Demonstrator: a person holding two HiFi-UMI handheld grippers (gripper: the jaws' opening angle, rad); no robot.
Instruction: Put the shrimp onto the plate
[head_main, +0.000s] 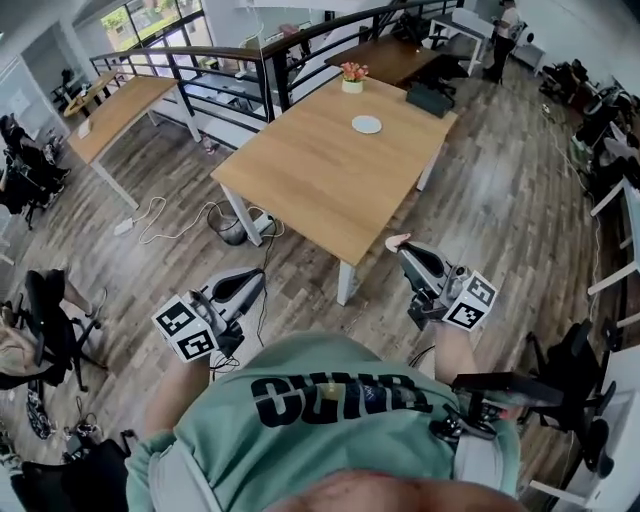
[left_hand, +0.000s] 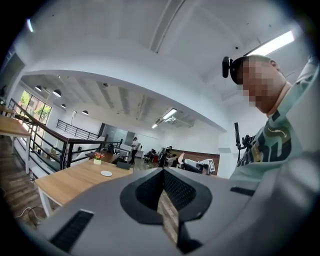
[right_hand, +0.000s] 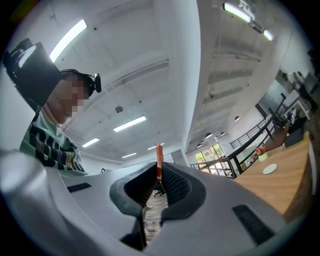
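Pink shrimp (head_main: 397, 241) is sitting pinched at the tips of your right tool (head_main: 405, 252). Your left tool (head_main: 256, 278) is hanging closed and empty. The plate (head_main: 366, 124) is waiting bare on the wooden worktop (head_main: 310, 190), well apart, so the delivery is not yet made.

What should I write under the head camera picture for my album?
Right claw grips the shrimp, short of the wooden table where the white plate sits.
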